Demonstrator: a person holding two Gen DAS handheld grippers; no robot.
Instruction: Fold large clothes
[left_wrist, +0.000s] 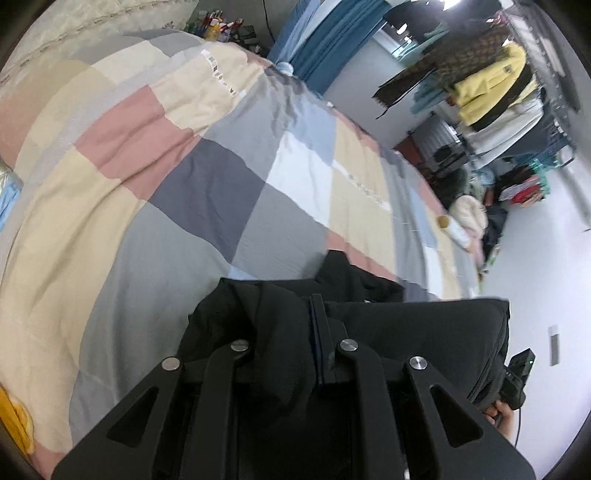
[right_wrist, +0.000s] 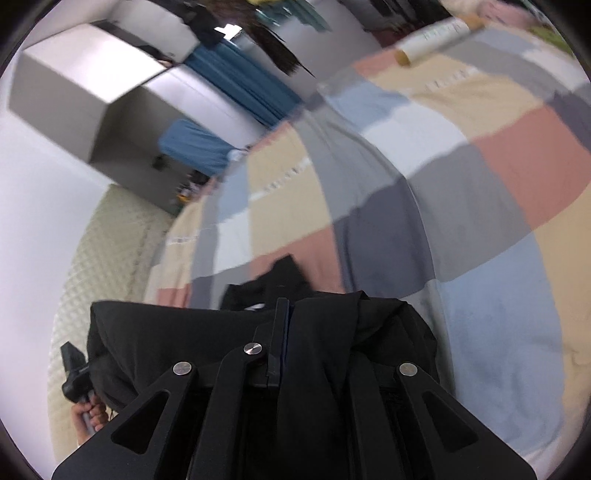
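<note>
A large black garment (left_wrist: 424, 325) hangs stretched between my two grippers above the checkered bedspread (left_wrist: 207, 184). My left gripper (left_wrist: 312, 314) is shut on one end of it; black cloth bunches over the left finger. In the right wrist view the same black garment (right_wrist: 177, 328) spans to the left, and my right gripper (right_wrist: 286, 317) is shut on its other end. The bedspread (right_wrist: 461, 206) lies below. The other hand with its gripper handle shows at the edge of each view (left_wrist: 517, 384) (right_wrist: 77, 380).
A white roll (left_wrist: 456, 230) lies at the bed's edge and also shows in the right wrist view (right_wrist: 432, 37). A rack of hanging clothes (left_wrist: 491, 88) and a pile of clothes (left_wrist: 517, 192) stand beyond the bed. Blue curtains (left_wrist: 328, 40) hang behind.
</note>
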